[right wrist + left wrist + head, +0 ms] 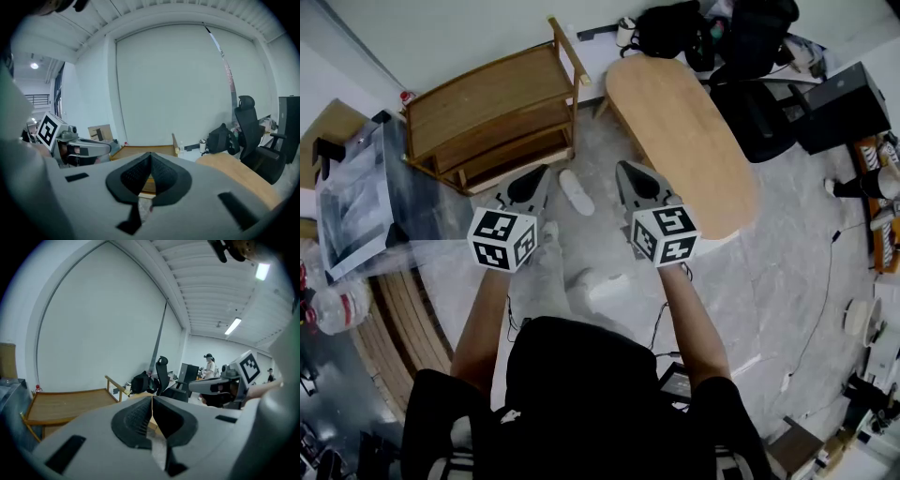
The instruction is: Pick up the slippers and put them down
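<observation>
Fingers (pixel 133 420) of the left gripper (pixel 539 174) are pressed together with nothing between them; those of the right gripper (pixel 627 172) likewise meet on empty air. One white slipper (pixel 577 191) lies on the pale marbled floor (pixel 787 244), seen between the two grippers at 12 o'clock from the person and touched by neither. A pale shape (pixel 607 287) at 6 o'clock from that slipper may be its pair or a foot; which cannot be told. A wooden rack (pixel 487 112) stands at 10 o'clock and an oval table (pixel 680 141) at 1 o'clock. Probable hazards: jaws lowered without parting would shove the slipper along the floor instead of seizing it; a pinch on the thin edge alone could let the soft sole droop and slide out; a reach drifting toward 10 o'clock could strike the rack's leg.
</observation>
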{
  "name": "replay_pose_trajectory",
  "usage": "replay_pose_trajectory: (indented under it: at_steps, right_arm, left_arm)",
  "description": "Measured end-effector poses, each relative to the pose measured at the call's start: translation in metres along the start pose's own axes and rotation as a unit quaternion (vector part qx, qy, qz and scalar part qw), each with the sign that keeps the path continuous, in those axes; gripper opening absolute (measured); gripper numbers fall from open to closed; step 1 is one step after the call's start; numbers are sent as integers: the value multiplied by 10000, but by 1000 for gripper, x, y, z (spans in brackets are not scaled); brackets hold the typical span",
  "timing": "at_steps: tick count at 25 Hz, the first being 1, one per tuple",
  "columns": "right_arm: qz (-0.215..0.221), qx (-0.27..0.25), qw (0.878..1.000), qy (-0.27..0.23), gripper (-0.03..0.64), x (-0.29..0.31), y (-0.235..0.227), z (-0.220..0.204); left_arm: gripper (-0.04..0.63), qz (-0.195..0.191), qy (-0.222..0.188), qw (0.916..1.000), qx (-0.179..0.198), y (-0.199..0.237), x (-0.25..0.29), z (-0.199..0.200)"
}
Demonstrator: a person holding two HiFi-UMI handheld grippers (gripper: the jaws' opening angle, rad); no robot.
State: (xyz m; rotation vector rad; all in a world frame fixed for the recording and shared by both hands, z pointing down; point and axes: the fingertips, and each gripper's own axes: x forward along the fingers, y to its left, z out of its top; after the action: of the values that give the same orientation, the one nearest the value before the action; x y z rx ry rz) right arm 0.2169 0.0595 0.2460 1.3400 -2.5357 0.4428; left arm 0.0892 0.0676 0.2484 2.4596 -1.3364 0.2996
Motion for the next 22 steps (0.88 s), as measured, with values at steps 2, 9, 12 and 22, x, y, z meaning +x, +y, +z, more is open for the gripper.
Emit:
replay_pose_trajectory:
  at_steps: [2,9,12,22]
  right_arm:
    - [69,-58,9999,-107,-2,-9,7,10]
    - [236,-176,9989,-371,-2,-25,27,41]
    - [278,-193,9983,-469,-2,-26,34,53]
    - [259,-160,9967,-753,-2,-19,79,87]
  left_arm:
    - [8,32,-82,9999,85,-9,-9,7]
    - [8,55,-346,9992,190,-26,-36,33]
    - [8,53,-462,9986,241,-25,-44,47]
    - [8,-72,-671,9970,379,-1,-81,79]
